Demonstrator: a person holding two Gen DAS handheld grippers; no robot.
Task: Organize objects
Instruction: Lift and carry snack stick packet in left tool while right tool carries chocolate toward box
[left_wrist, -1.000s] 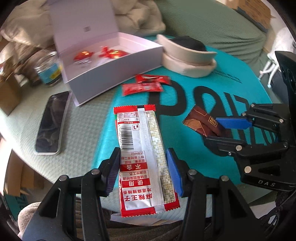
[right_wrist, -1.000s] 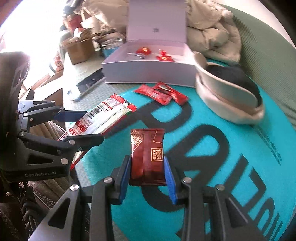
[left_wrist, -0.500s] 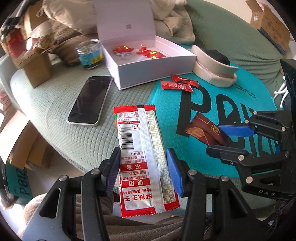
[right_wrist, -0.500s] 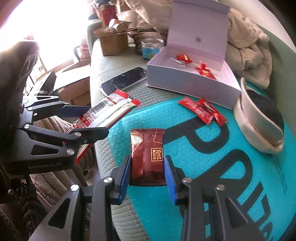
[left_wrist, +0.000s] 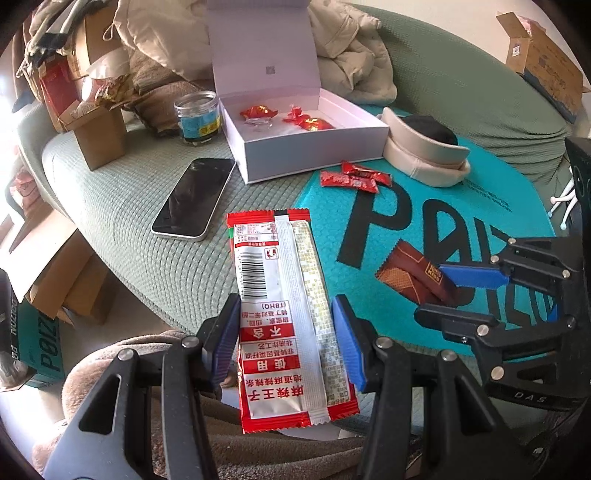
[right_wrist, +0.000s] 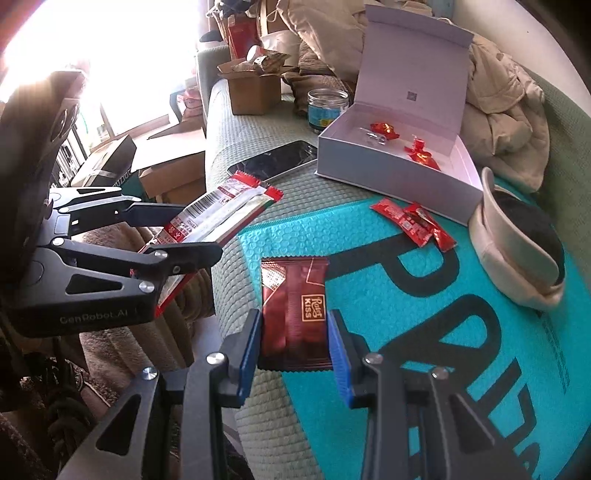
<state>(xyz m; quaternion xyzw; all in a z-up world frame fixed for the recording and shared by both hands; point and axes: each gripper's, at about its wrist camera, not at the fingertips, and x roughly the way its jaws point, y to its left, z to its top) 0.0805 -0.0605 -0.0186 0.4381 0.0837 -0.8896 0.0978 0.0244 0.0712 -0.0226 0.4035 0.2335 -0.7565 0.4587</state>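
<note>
Over the last second both views have swung so that the white box (left_wrist: 306, 144) with its raised lid now sits higher and more central, with the phone (left_wrist: 194, 199), the jar (left_wrist: 197, 116) and the cardboard box (left_wrist: 98, 133) come into sight on the left; both hands have carried their loads up and across toward that box. The grips have not changed: the left gripper (left_wrist: 284, 339) is clamped on the long red-and-white packet (left_wrist: 280, 314), which stands up between its blue pads, and the right gripper (right_wrist: 293, 347) is closed on the dark red bar (right_wrist: 295, 310), held the same way. For the task this reads as the carry stage, with both snacks lifted clear of the teal mat (right_wrist: 424, 332) and probably bound for the box, where a few red candies (left_wrist: 303, 120) already lie. Two red sachets (left_wrist: 354, 177) are on the mat just in front of the box, near its front wall, and will need collecting later. The cap (left_wrist: 424, 155) lies right of the box, close to its corner. The box's front wall and the raised lid limit the approach, so each packet likely has to go in from above, and the two grippers, side by side, could crowd each other over the opening.
</note>
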